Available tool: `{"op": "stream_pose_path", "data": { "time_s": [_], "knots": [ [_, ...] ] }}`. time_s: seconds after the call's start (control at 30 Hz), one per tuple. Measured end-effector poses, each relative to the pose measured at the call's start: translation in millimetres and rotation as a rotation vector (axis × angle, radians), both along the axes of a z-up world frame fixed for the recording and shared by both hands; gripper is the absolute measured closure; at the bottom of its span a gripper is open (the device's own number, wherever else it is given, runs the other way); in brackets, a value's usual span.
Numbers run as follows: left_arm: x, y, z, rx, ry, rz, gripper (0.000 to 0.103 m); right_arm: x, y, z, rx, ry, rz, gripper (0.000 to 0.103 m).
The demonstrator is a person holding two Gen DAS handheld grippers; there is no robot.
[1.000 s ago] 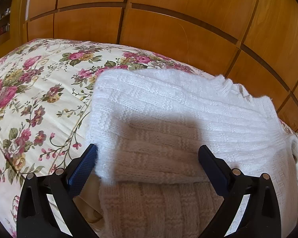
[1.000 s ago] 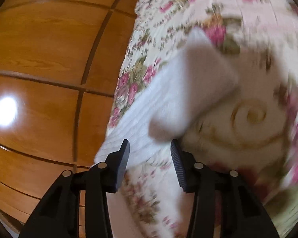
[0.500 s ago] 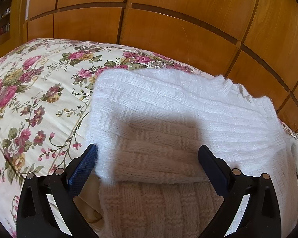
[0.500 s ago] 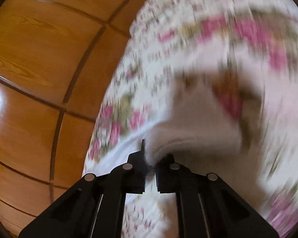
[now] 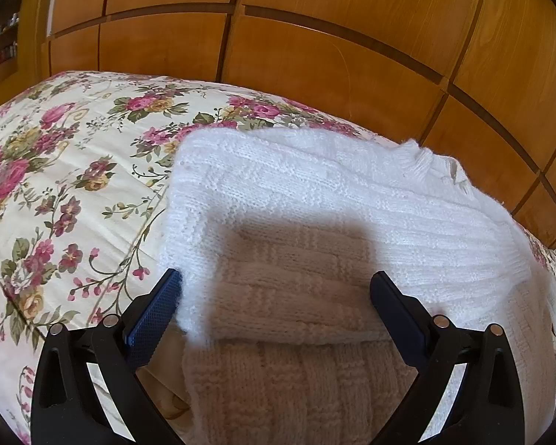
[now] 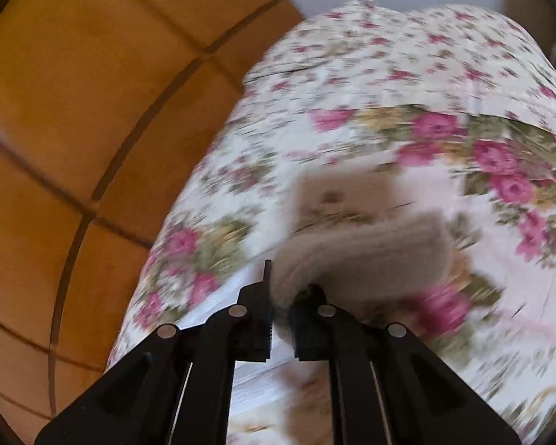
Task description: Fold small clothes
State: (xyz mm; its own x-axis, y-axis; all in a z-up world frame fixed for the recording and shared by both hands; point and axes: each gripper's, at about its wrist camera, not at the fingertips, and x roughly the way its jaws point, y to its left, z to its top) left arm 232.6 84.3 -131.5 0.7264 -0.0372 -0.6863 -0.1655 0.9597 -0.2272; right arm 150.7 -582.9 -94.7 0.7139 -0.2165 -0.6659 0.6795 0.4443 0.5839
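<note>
A white knitted sweater (image 5: 333,204) lies spread on the floral bedspread (image 5: 66,185), partly folded over itself. My left gripper (image 5: 274,300) hovers open above its near folded edge, with blue-padded fingers (image 5: 155,311) wide on either side and nothing pinched. In the right wrist view my right gripper (image 6: 281,307) is shut on a piece of the sweater (image 6: 370,256), which looks like a sleeve or edge. The held cloth hangs lifted above the bedspread (image 6: 389,111). That view is blurred by motion.
Orange wooden wardrobe panels (image 5: 315,55) stand right behind the bed, and in the right wrist view the wardrobe (image 6: 92,111) fills the left side. A dark shelf with small items (image 5: 3,44) shows at the far left.
My right gripper closed on the white knit piece and lifted it, rolling as it moved over the bedspread. The left gripper and the sweater body stayed still.
</note>
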Motion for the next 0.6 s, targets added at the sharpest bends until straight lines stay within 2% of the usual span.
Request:
{"op": "stream_pose_path", "data": {
  "time_s": [0.13, 0.27, 0.43, 0.6],
  "knots": [
    [0, 1, 0, -0.007, -0.004, -0.001, 0.004, 30, 52, 24, -0.095, -0.020, 0.126, 0.096],
    [-1, 2, 1, -0.016, -0.008, -0.002, 0.004, 67, 123, 43, -0.173, -0.066, 0.318, 0.096],
    [-2, 4, 1, -0.025, -0.014, -0.003, 0.004, 108, 222, 50, -0.243, -0.118, 0.580, 0.096],
    [-3, 4, 1, -0.033, -0.021, -0.003, 0.004, 125, 315, 45, -0.346, -0.121, 0.798, 0.095]
  ]
}}
